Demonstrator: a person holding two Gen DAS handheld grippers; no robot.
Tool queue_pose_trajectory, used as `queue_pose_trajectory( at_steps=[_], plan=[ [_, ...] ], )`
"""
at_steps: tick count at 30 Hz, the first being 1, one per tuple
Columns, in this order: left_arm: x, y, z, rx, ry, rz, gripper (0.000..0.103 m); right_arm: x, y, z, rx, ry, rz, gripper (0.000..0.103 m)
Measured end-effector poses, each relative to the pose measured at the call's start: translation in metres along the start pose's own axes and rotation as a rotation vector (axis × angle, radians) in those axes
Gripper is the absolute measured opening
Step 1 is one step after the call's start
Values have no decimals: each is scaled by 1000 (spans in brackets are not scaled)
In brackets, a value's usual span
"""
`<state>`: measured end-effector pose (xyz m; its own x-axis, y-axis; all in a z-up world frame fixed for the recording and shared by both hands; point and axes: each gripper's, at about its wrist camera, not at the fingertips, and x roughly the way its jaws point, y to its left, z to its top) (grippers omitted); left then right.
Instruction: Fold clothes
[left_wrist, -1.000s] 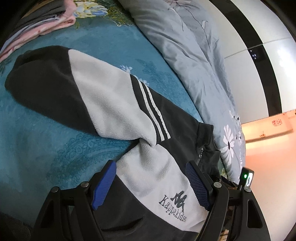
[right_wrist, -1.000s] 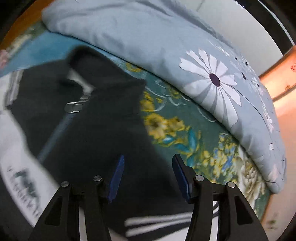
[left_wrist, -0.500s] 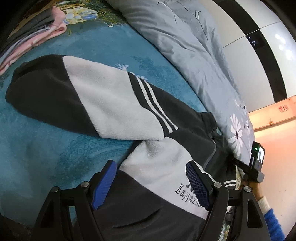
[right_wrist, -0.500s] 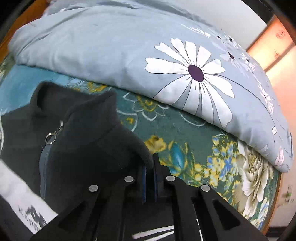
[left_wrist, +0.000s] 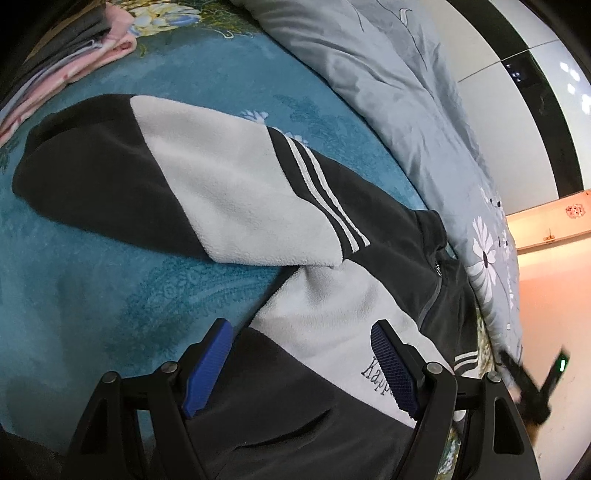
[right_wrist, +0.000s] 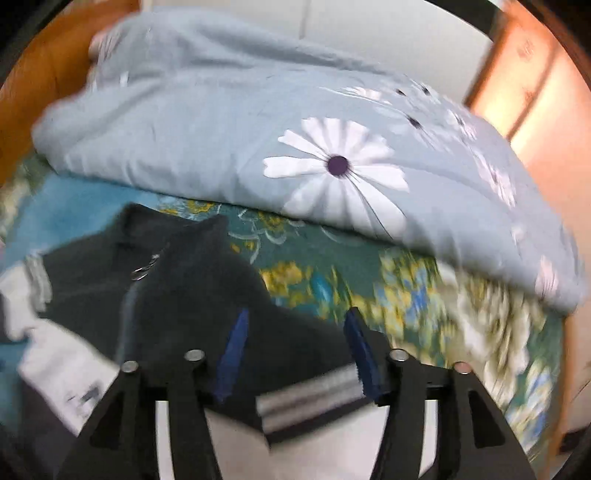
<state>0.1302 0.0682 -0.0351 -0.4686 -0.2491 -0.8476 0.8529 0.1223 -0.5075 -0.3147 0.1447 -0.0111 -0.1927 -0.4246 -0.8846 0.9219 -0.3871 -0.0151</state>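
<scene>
While the black-and-grey fleece jacket (left_wrist: 280, 221) lies spread on the teal floral bedspread (left_wrist: 92, 295), both claws are seen with jaws parted and nothing between the pads. The left gripper (left_wrist: 303, 365) hangs over the jacket's lower front — blue pads either side of the grey chest panel, near the embroidered lettering (left_wrist: 376, 373), which is partly hidden behind the right-hand pad. One sleeve (left_wrist: 155, 177) is laid out across the bedspread toward its far left edge, black at the cuff, grey in the middle, two white stripes near the shoulder. The collar and zip pull (right_wrist: 146, 267) are seen near the edge of the bedspread that meets the grey daisy-print duvet (right_wrist: 332, 166).

The right gripper (right_wrist: 299, 350) is held open above the jacket's black shoulder, just over a striped band (right_wrist: 306, 398); contact with the fabric cannot be told — the right wrist view is motion-blurred. A stack of folded pink and grey clothes (left_wrist: 74, 55) is noted at the far left corner of the bed. A wooden headboard (right_wrist: 48, 74) is visible behind the duvet.
</scene>
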Motion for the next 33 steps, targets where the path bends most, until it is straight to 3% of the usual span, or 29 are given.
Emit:
queue_pose_trajectory(
  at_steps=[2, 5, 9, 13, 16, 22, 30, 32, 33],
  plan=[
    [-1, 0, -1, -3, 6, -9, 81, -14, -39, -19, 104, 8, 13, 59],
    [-5, -4, -4, 11, -1, -22, 81, -41, -106, -67, 307, 25, -52, 59],
    [-11, -9, -6, 36, -19, -25, 81, -79, -208, -150, 684, 19, -78, 60],
    [-14, -9, -8, 33, -24, -17, 81, -93, -270, -221, 1012, -2, -6, 63],
    [-18, -7, -9, 26, -35, -9, 81, -84, -283, -243, 1169, -48, 81, 63],
    [-26, -2, -10, -4, -65, -7, 81, -52, -281, -233, 1270, -109, 203, 63],
    [-22, -9, -12, 26, -56, 38, 81, -34, -268, -203, 1196, -68, 186, 60],
    [-21, -11, -13, 40, -54, 50, 81, -24, -273, -199, 1225, -22, 152, 24],
    [-22, -11, -13, 42, -58, 49, 81, -25, -273, -196, 1225, -13, 136, 15]
  ],
)
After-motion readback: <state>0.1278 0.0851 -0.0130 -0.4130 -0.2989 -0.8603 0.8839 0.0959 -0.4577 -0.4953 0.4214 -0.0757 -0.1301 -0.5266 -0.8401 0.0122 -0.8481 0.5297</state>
